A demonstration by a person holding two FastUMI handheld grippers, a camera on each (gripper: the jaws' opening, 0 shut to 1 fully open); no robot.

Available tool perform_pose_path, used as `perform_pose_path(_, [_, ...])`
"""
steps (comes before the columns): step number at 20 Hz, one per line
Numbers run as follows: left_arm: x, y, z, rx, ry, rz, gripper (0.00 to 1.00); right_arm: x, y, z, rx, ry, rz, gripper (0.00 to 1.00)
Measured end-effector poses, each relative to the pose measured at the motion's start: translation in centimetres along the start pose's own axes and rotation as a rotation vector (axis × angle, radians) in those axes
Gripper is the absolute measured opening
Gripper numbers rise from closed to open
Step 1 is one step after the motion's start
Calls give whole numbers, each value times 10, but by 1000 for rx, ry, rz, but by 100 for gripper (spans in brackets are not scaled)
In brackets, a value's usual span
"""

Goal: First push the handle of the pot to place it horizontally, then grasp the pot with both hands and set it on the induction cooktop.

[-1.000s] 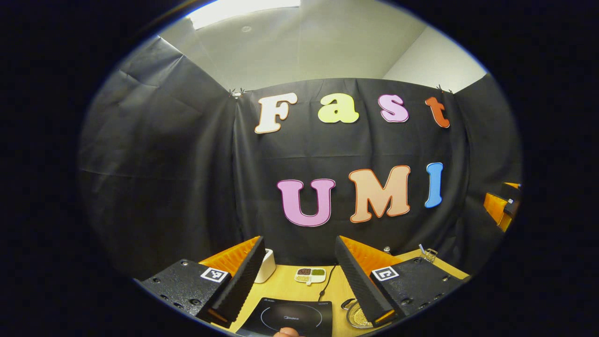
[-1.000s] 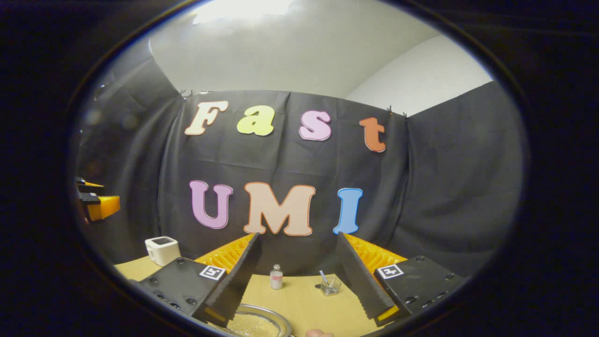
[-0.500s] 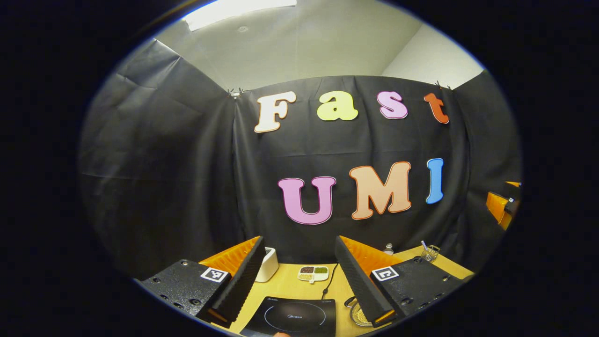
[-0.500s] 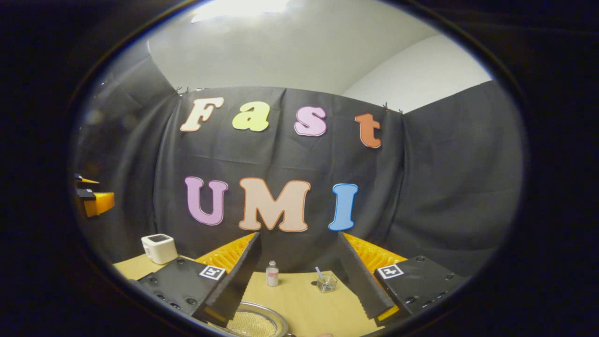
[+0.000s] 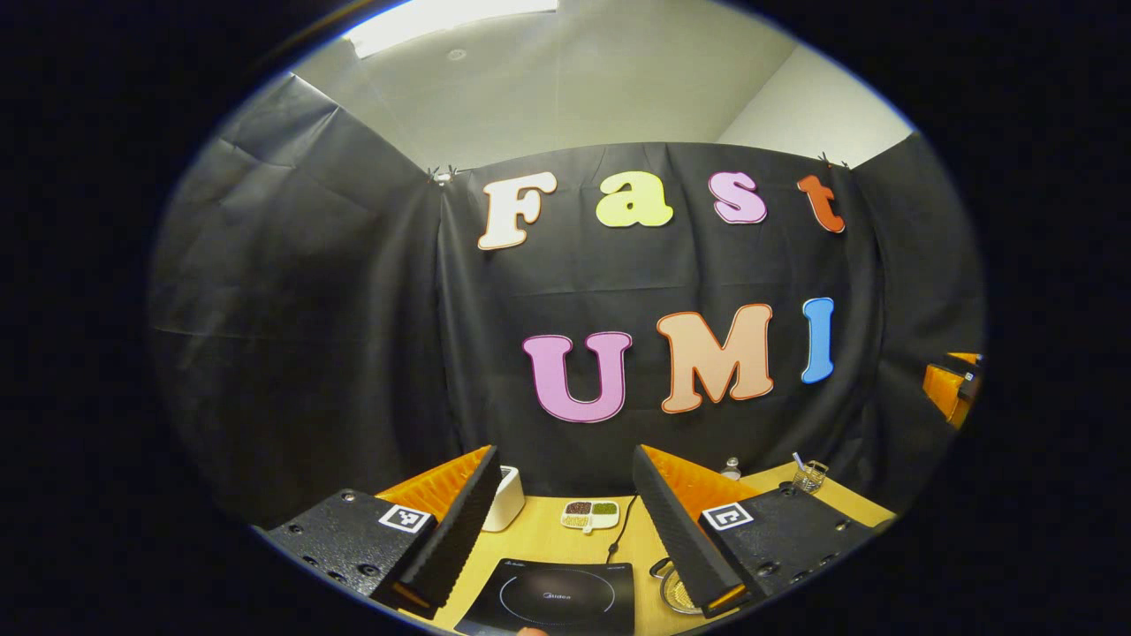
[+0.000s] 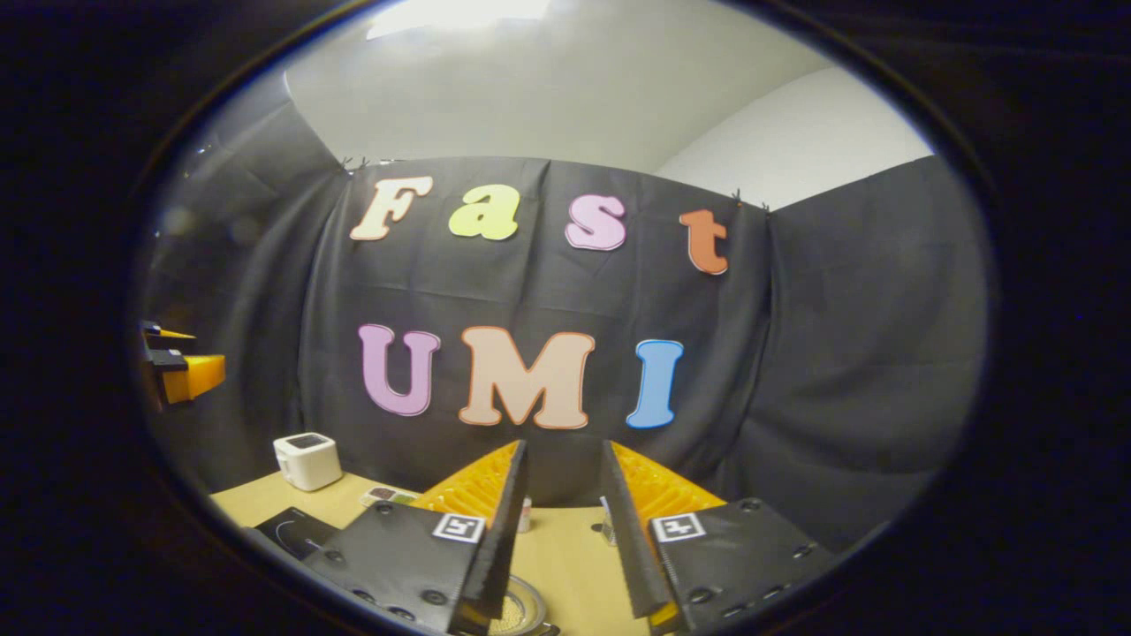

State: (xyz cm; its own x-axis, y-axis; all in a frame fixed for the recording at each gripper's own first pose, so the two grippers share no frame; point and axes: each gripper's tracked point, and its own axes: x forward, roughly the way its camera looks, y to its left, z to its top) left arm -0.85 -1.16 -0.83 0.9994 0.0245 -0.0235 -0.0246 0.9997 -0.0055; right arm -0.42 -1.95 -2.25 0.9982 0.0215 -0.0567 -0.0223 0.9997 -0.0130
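Fingers above the table — the handle push not begun.
We see the left gripper (image 5: 565, 530) spread wide, the right gripper (image 6: 561, 530) narrowed but holding nothing. The pot (image 5: 676, 596) sits lower right, beside the induction cooktop (image 5: 557, 601); we'd lower, then nudge gently. Cooktop lettering is unreadable.

On the desk (image 5: 548, 539) stand a white box (image 5: 507, 497), a 3-part dish of beans (image 5: 589, 514), a small bottle (image 5: 730, 469) and a glass cup (image 5: 807, 476).
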Motion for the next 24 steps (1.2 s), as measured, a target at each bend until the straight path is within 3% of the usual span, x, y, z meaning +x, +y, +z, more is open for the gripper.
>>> perform_pose_path(3, [-2,0,-2,5,4,-5,96,-4,-4,0,-11,0,-17,19])
perform_pose_path(7, [-3,-2,-4,11,8,-13,96,-14,9,-1,12,10,31,17])
perform_pose_path(8, [-4,-2,-3,10,7,-15,96,-15,-9,-7,4,14,-17,20])
perform_pose_path(10, [-4,-2,-4,13,8,-14,96,-11,4,-7,22,27,2,2])
perform_pose_path(16, [-4,1,-3,12,7,-8,96,-11,5,-27,12,68,20,4])
perform_pose_path(24, [-2,2,-2,15,-1,-1,96,-17,5,-91,18,204,34,2])
